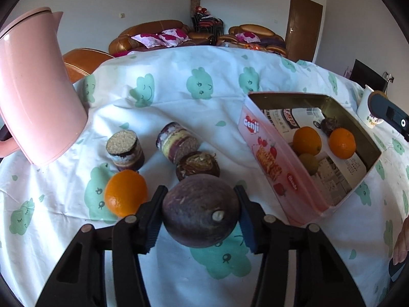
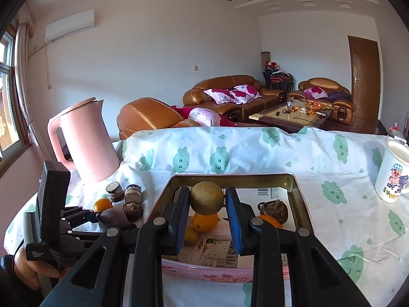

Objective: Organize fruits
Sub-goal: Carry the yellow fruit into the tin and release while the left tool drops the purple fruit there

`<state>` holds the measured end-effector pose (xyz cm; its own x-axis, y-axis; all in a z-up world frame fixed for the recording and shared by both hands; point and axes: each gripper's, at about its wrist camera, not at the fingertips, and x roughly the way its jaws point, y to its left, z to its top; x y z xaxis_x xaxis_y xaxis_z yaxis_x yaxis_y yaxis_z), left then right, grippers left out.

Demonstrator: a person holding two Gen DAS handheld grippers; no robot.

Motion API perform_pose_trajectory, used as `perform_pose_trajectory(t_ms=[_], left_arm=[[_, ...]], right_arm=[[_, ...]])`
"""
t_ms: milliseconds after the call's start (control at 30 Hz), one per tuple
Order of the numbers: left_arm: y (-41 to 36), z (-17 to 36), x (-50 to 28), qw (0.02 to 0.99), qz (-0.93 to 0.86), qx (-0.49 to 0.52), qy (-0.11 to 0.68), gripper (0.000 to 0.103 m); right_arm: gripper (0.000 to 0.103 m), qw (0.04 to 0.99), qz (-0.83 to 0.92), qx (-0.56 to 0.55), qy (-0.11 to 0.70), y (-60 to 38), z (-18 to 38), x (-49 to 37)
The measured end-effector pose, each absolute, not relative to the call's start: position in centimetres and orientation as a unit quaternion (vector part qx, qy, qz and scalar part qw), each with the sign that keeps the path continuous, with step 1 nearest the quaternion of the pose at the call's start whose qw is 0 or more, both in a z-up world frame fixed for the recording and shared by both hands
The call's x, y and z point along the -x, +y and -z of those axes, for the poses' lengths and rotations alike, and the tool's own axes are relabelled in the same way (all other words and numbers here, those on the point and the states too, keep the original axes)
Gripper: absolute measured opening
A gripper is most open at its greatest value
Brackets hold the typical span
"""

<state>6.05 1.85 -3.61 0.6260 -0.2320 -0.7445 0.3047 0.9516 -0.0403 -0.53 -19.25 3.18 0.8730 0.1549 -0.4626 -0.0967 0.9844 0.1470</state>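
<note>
Both hands are busy at once here. At the bottom of the left wrist view, the left gripper is closing around a dark purple fruit, both pads pressing on its sides, the fruit sitting low over the cloud-print cloth. Just to its left an orange is waiting on the cloth, not yet collected. In the right wrist view, the right gripper is clamping a greenish-brown fruit and holding it over the open biscuit tin, not yet let go. The tin is filling: two oranges, one yellow-green fruit and one wrinkled dark fruit are lying inside, four in all. So I judge the job well past halfway, with two fruits in the grippers and one orange left to fetch. Beyond the loose orange, three small round layered pieces are standing together; whether they belong in the tin I cannot tell. Farther off, one pink kettle is leaning at the upper left, and one cartoon mug is standing at the right edge.
</note>
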Motion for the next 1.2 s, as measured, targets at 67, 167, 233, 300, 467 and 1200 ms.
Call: perform_pose_trajectory(t_ms=[67, 167, 233, 300, 467, 1200], left_arm=[[2.6, 3.2, -5.8, 0.905, 0.148, -0.012, 0.399, 0.054], [2.9, 2.2, -5.2, 0.913, 0.144, 0.013, 0.382, 0.054], [2.4, 1.2, -4.7, 0.921, 0.145, 0.014, 0.361, 0.054], [1.5, 0.1, -4.4, 0.928, 0.150, 0.014, 0.341, 0.054], [-2.5, -2.1, -4.9, 0.935, 0.169, -0.002, 0.313, 0.054], [-10.9, 0.9, -10.1, 0.929, 0.099, -0.060, 0.352, 0.054]], right_arm=[[0.031, 0.967, -0.062, -0.066, 0.239, -20.0, -3.4, 0.6], [0.031, 0.969, -0.053, -0.072, 0.232, -21.4, -3.8, 0.7], [0.031, 0.970, -0.041, -0.079, 0.228, -22.7, -4.0, 0.7], [0.031, 0.970, -0.026, -0.086, 0.225, -24.3, -4.1, 0.6], [0.031, 0.971, 0.019, -0.095, 0.218, -28.2, -4.2, 0.3], [0.031, 0.950, -0.012, -0.049, 0.307, -25.9, 0.4, -6.7]])
